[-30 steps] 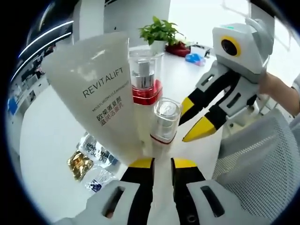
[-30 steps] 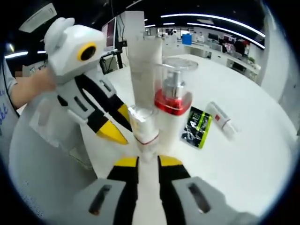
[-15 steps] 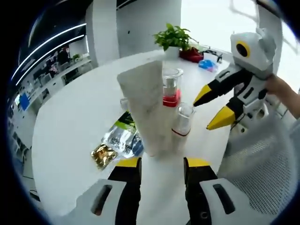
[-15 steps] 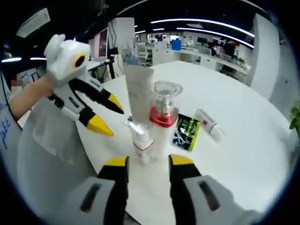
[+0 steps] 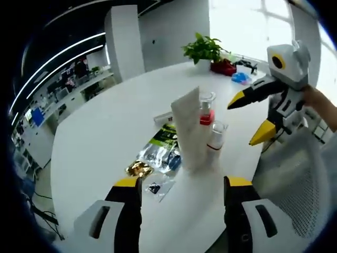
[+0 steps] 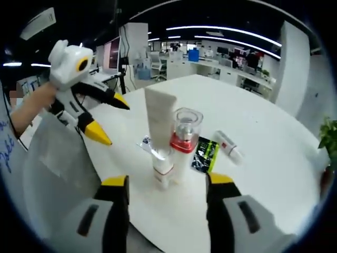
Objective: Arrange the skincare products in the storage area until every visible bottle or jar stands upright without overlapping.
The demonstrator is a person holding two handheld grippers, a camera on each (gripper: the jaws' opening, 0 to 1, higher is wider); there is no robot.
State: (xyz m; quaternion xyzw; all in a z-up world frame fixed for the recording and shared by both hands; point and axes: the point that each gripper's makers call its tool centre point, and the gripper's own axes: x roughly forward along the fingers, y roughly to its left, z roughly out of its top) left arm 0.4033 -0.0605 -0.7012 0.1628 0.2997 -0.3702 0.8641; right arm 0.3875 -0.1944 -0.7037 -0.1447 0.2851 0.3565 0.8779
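Both grippers are held wide open with nothing between their jaws: the left gripper [image 5: 180, 184] is seen from its own view with its 2 yellow-tipped jaws spread well apart, and the right gripper [image 6: 166, 182] likewise. Each is also seen from the other's camera, raised off the table and empty.

3 skincare products are stood upright in a tight cluster near the table edge: a tall white tube [image 5: 187, 129] set on its cap, a clear pump bottle with a red collar [image 6: 185, 138], and a smaller clear bottle with a thin red band [image 5: 216, 135]. They are placed just beside one another, apparently touching but not stacked, which fits the upright, non-overlapping arrangement asked for. The open jaws and the clearance around the group suggest that the bottles have been released so that they stand on their own.

Several items are left lying flat on the white table [image 5: 105, 132]: foil sachets [image 5: 158, 158] just beside the tube, and a small white tube with a red band [image 6: 228, 146] lying on its side near a dark green sachet [image 6: 205, 153]. The lying tube may yet need to be stood up; that is a judgement.

Compared with 1 second ago, both grippers have been drawn back from the cluster, so the products appear smaller and farther off, and the jaws have been opened wider. The 3 standing products have kept their arrangement.
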